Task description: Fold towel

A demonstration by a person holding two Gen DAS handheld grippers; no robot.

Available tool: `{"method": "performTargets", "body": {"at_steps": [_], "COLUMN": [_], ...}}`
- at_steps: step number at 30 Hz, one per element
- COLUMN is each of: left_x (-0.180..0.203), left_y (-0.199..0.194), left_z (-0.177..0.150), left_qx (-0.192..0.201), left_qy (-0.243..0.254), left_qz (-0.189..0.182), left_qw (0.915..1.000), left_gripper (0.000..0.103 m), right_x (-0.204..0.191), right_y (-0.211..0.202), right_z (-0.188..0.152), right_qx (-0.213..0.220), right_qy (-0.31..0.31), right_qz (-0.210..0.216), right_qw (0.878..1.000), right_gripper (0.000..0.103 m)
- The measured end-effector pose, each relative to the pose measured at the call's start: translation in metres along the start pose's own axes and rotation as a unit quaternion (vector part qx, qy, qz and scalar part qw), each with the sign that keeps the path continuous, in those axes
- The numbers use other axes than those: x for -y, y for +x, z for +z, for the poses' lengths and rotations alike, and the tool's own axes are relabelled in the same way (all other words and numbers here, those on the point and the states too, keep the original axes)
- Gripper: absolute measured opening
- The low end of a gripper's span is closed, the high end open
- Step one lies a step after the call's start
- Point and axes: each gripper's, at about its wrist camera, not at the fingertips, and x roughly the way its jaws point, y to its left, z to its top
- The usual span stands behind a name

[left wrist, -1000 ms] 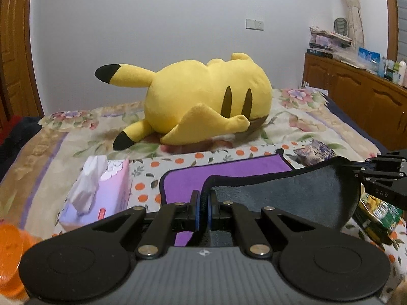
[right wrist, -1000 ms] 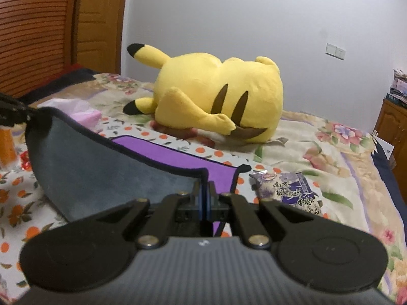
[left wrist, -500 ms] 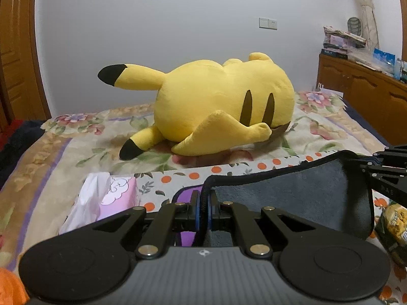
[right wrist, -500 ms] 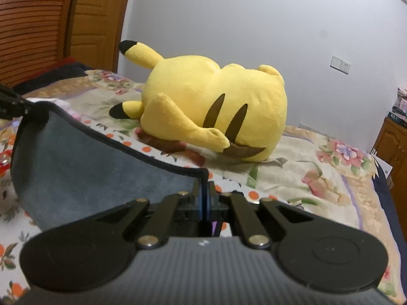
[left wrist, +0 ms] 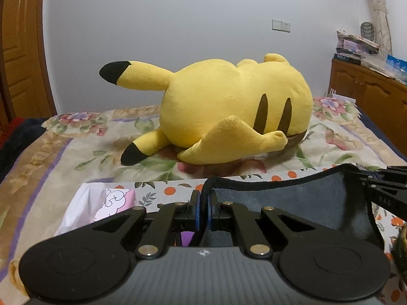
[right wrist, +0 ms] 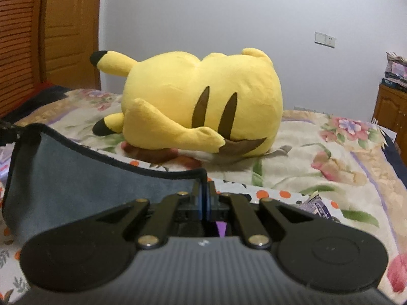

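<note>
The towel (left wrist: 287, 203) is grey on the side facing me, with a dark hem and a purple other side. My left gripper (left wrist: 203, 203) is shut on its left corner and holds it above the bed. My right gripper (right wrist: 205, 195) is shut on the other corner; the towel (right wrist: 76, 190) hangs stretched between the two. The right gripper also shows at the right edge of the left wrist view (left wrist: 381, 188). A sliver of the purple side shows under each gripper. The lower part of the towel is hidden behind the gripper bodies.
A big yellow plush toy (left wrist: 229, 117) lies on the flowered bedspread (left wrist: 76, 147) just beyond the towel. A pink tissue pack (left wrist: 101, 206) lies at the left. A wooden cabinet (left wrist: 368, 96) stands at the right, a wooden door (right wrist: 63, 33) at the left.
Both grippers have carried the held towel edge forward toward the plush toy. The purple lower layer, visible before, is now hidden below the raised grey side.
</note>
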Motion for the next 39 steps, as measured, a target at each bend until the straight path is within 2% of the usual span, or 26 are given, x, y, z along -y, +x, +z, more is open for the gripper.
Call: {"method": "performTargets", "body": {"at_steps": [16, 19, 20, 21, 22, 23, 24, 25, 26, 27, 39], "left_x": [0.008, 0.010, 0.011, 0.012, 0.013, 0.013, 0.013, 0.012, 0.012, 0.012, 0.017], "left_y": [0.054, 0.059, 0.059, 0.060, 0.061, 0.060, 0.059, 0.058, 0.057, 0.056, 0.023], "left_z": [-0.008, -0.010, -0.011, -0.012, -0.013, -0.014, -0.015, -0.015, -0.016, -0.016, -0.025], "left_qx": [-0.014, -0.017, -0.018, -0.019, -0.021, -0.021, -0.018, -0.015, -0.013, -0.013, -0.026], "left_qy": [0.021, 0.023, 0.025, 0.026, 0.027, 0.025, 0.022, 0.017, 0.014, 0.013, 0.006], "left_qz": [0.028, 0.027, 0.028, 0.028, 0.028, 0.029, 0.029, 0.028, 0.027, 0.026, 0.006], "left_qw": [0.9993, 0.9992, 0.9991, 0.9991, 0.9990, 0.9991, 0.9992, 0.9993, 0.9995, 0.9995, 0.9996], "left_gripper": [0.009, 0.010, 0.011, 0.015, 0.026, 0.033, 0.046, 0.055, 0.057, 0.059, 0.066], "right_x": [0.001, 0.000, 0.000, 0.000, 0.000, -0.001, -0.002, -0.002, -0.002, -0.002, -0.012], "right_y": [0.043, 0.044, 0.043, 0.042, 0.042, 0.043, 0.043, 0.042, 0.041, 0.040, 0.003], "right_z": [-0.013, -0.013, -0.012, -0.012, -0.012, -0.012, -0.013, -0.013, -0.013, -0.014, -0.013], "right_qx": [-0.023, -0.029, -0.027, -0.027, -0.029, -0.032, -0.033, -0.033, -0.033, -0.032, -0.035], "right_qy": [-0.010, -0.005, 0.000, 0.003, 0.003, 0.000, -0.002, -0.003, -0.002, 0.000, 0.008], "right_qz": [-0.026, -0.032, -0.032, -0.031, -0.031, -0.032, -0.035, -0.035, -0.034, -0.034, -0.002], "right_qw": [0.999, 0.999, 0.999, 0.999, 0.999, 0.999, 0.999, 0.999, 0.999, 0.999, 0.999], "right_gripper": [0.004, 0.005, 0.009, 0.014, 0.015, 0.015, 0.017, 0.022, 0.038, 0.046, 0.046]}}
